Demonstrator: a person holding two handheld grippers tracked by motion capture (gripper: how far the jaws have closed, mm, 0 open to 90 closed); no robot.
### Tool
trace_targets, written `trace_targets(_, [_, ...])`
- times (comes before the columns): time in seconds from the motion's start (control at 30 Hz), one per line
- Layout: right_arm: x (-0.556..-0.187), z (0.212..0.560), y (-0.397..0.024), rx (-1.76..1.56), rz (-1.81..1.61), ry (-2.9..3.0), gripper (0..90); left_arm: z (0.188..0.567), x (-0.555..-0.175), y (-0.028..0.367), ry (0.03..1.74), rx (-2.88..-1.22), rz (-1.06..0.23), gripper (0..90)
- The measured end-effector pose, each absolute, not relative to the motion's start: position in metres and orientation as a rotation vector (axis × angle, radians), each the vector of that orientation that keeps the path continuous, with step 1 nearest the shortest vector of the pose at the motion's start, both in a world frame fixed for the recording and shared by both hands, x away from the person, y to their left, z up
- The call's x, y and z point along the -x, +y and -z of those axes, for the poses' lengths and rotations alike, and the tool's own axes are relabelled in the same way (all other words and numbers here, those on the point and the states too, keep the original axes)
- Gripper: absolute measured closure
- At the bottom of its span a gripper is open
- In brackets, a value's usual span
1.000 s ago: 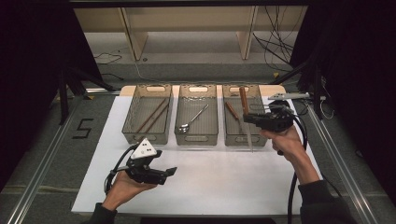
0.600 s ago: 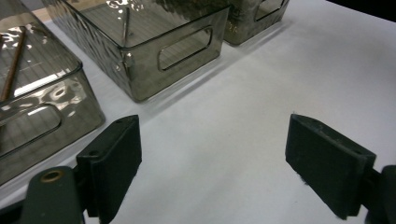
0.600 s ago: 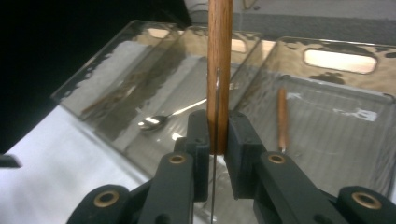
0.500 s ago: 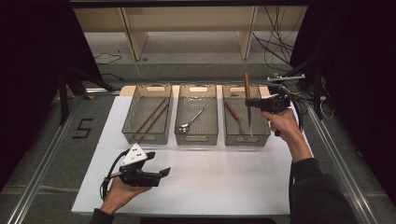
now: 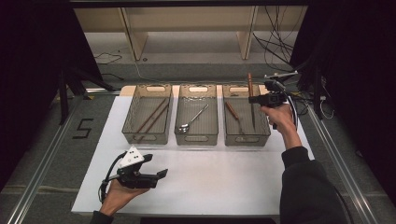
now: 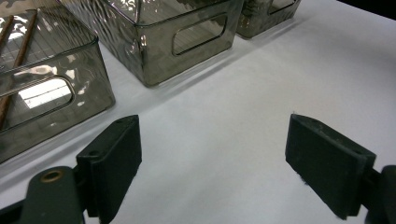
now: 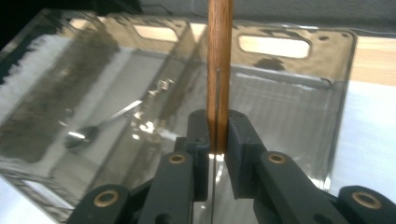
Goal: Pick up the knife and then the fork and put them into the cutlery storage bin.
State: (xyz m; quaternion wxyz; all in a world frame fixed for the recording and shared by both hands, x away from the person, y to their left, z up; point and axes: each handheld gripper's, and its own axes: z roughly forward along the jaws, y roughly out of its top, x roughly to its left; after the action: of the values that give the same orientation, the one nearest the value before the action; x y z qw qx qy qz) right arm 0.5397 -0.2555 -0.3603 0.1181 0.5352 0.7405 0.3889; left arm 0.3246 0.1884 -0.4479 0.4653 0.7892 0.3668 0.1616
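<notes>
Right claw [image 5: 256, 99] clenched on wooden-handled knife [image 5: 251, 86] over right bin [image 5: 246, 139]; left claw [image 5: 161, 175] released, idle. Lower blade-first, keep clear of bin wall.

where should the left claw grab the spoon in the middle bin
Grip the spoon by its thin handle near mid-length, coming straight down from above. It lies flat and slanted on the floor of the middle bin, bowl toward the near-left corner, and the bin's walls seem to block any sideways approach. Turn the open left claw so its jaws close across the handle.
</notes>
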Motion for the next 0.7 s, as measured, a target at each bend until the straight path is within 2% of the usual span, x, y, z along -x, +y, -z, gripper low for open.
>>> trace_targets(0.6, [-0.546,0.397,-0.24,-1.585,-0.966,2.237,80.6,0.455,-0.327,0.193,0.925,-1.907,-0.385,18.2])
trace_targets(0.7, [-0.547,0.4,-0.237,-1.581,-0.96,2.236,77.6,0.457,-0.327,0.194,0.929,-1.912,-0.383,18.1])
